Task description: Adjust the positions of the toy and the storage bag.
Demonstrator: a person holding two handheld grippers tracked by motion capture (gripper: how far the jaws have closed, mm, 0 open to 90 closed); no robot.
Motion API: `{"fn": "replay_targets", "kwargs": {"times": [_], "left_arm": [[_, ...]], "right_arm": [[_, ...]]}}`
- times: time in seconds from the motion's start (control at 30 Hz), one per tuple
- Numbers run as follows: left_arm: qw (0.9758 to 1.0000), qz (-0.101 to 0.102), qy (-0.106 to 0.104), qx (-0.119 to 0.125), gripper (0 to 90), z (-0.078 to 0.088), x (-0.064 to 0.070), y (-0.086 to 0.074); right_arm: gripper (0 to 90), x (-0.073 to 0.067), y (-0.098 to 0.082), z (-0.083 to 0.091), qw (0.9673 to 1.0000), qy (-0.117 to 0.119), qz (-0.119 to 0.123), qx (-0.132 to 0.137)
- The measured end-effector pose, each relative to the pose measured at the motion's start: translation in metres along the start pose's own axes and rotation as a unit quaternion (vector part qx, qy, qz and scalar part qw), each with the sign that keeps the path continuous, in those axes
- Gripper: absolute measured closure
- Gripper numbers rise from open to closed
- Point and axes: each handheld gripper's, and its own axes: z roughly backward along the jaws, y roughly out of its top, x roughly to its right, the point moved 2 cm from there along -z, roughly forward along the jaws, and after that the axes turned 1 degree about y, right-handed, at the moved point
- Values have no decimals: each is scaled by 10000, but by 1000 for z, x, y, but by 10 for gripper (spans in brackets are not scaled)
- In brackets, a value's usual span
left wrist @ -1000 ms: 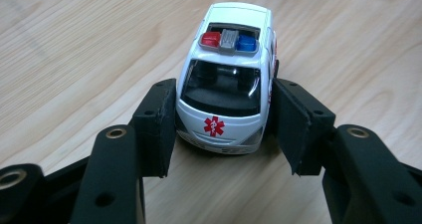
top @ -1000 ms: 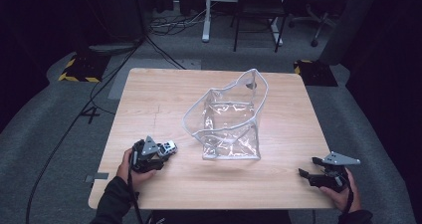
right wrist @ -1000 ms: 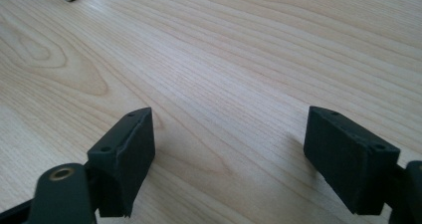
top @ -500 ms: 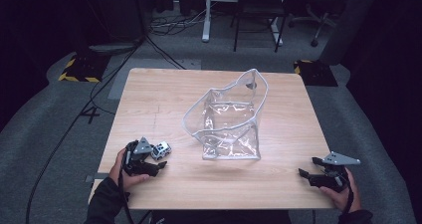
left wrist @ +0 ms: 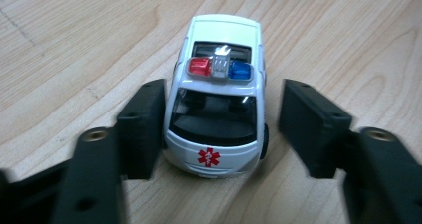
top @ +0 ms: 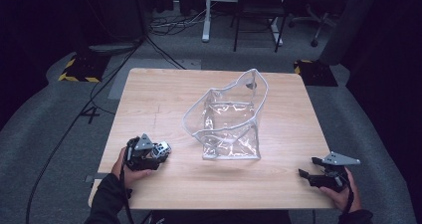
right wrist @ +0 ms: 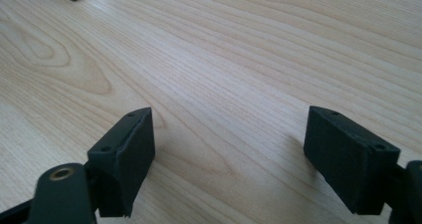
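Straddling toy ambulance [left wrist: 216, 97] on table [top: 164, 92]: left gripper [left wrist: 221, 129], jaws just closing, one pad touching, other apart, unclamped; lined up for pickup. Right gripper [right wrist: 226, 159] spread, idle. Clear bag [top: 226, 117] standing open nearby, likely destination.

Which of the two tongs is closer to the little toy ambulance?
The left tongs: the toy ambulance sits right between their jaws, which have just been closing. The right tongs rest far across the table, past the clear bag.
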Motion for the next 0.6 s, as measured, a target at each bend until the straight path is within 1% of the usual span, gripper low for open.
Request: {"fn": "replay_targets", "kwargs": {"times": [0.03,0.07,0.27,0.37,0.4,0.53,0.6], "left_arm": [[10000,21,-2,16,420,0,0,0],[10000,13,74,16,469,1,0,0],[9999,-6,99,28,475,2,0,-1],[9999,33,91,44,476,2,0,-1],[9999,74,96,43,476,2,1,-1],[9998,161,98,38,478,2,2,-2],[9998,154,136,40,479,2,2,-1]], "right_arm": [[204,-1,0,0,10000,4,-18,23],[204,0,0,0,10000,12,0,5],[204,-1,0,0,10000,28,11,7],[204,0,0,0,10000,36,41,7],[204,0,0,0,10000,40,79,4],[204,0,0,0,10000,41,63,5],[204,0,0,0,10000,40,75,7]]}}
